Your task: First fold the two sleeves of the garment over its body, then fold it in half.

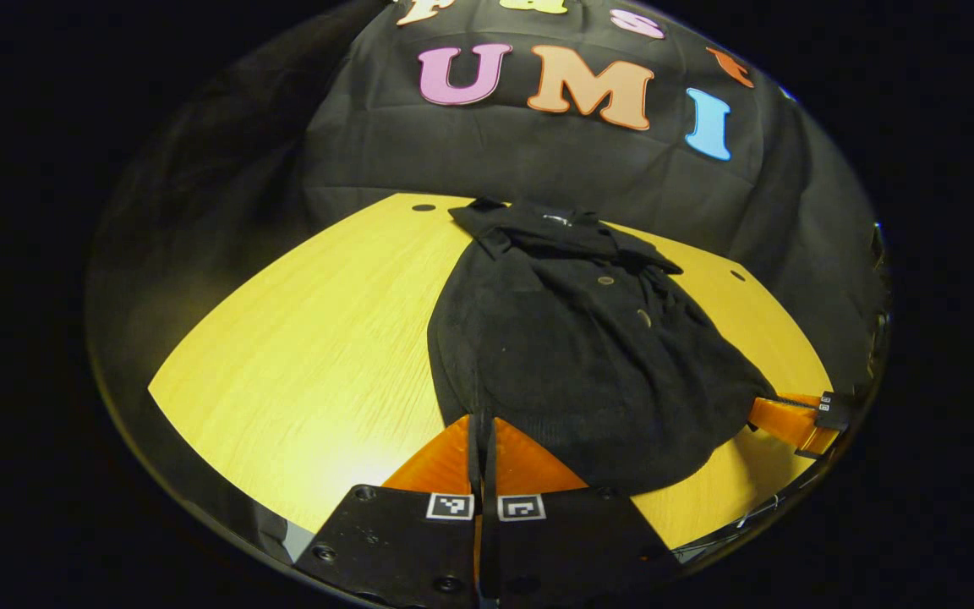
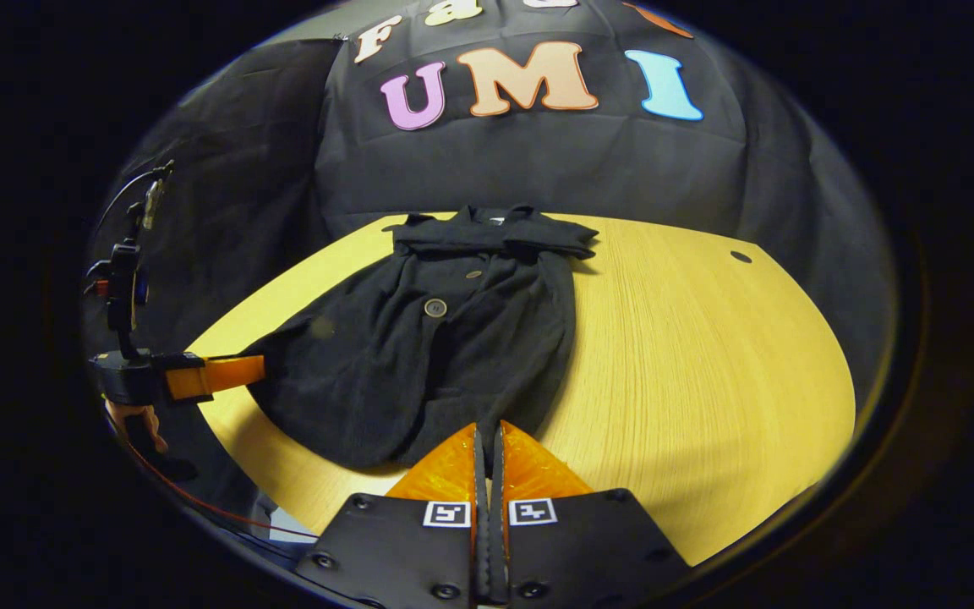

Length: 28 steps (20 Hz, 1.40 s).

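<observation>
A dark buttoned garment (image 1: pixel 571 355) lies flat on a yellow wooden surface (image 1: pixel 309 355), collar at the far end, sleeves apparently already folded over its body. The left gripper (image 1: pixel 482 431) has its jaws drawn together at the hem's near corner, seemingly pinching the edge, though the cloth between them is hard to make out. The right gripper (image 2: pixel 487 444) likewise has its jaws together at the opposite hem corner. The garment stretches forward from both sets of jaws. Likely risk: if either pinch holds too little fabric, one corner could slip during the half fold, leaving it crooked or shaking the sleeves loose.
</observation>
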Each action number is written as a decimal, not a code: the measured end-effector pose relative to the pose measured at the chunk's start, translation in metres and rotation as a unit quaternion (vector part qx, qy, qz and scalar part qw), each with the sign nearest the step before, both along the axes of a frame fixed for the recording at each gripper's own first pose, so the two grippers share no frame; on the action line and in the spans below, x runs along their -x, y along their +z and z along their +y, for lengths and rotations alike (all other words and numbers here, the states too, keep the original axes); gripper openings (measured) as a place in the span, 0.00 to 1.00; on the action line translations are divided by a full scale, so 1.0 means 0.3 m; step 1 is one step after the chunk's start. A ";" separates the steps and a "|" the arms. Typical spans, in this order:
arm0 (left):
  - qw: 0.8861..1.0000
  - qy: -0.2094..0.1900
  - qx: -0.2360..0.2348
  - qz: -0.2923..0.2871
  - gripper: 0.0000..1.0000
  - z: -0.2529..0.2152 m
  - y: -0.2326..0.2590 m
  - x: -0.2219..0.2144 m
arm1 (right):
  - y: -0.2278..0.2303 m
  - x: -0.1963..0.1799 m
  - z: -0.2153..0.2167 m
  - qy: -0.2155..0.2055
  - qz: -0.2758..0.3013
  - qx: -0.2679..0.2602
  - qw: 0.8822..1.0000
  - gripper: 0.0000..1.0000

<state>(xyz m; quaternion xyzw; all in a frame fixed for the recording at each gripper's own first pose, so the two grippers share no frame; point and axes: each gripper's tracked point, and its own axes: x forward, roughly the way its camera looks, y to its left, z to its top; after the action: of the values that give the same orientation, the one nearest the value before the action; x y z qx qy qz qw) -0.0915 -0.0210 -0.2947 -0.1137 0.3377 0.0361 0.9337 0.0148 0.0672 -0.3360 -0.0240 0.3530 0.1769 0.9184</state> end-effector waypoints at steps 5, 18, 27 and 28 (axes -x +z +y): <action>0.999 0.006 -0.003 -0.043 0.00 0.034 0.124 -0.081 | 0.117 -0.076 0.015 0.016 -0.031 -0.009 0.999 0.02; 0.991 0.018 0.009 -0.135 0.00 0.097 0.345 -0.418 | 0.363 -0.363 0.025 0.008 -0.107 -0.011 0.994 0.02; 0.986 -0.021 0.006 -0.166 0.00 0.143 0.376 -0.788 | 0.440 -0.682 0.059 -0.041 -0.126 0.001 0.991 0.02; 0.986 -0.027 0.006 -0.166 0.00 0.145 0.374 -0.826 | 0.444 -0.720 0.061 -0.045 -0.127 0.003 0.991 0.02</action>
<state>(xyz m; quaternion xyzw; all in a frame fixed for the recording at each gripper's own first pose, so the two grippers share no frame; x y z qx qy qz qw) 0.1562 0.0226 -0.1823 -0.1149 0.1808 -0.0102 0.9767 0.2308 0.0855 -0.2027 -0.0332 0.2343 0.1295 0.9629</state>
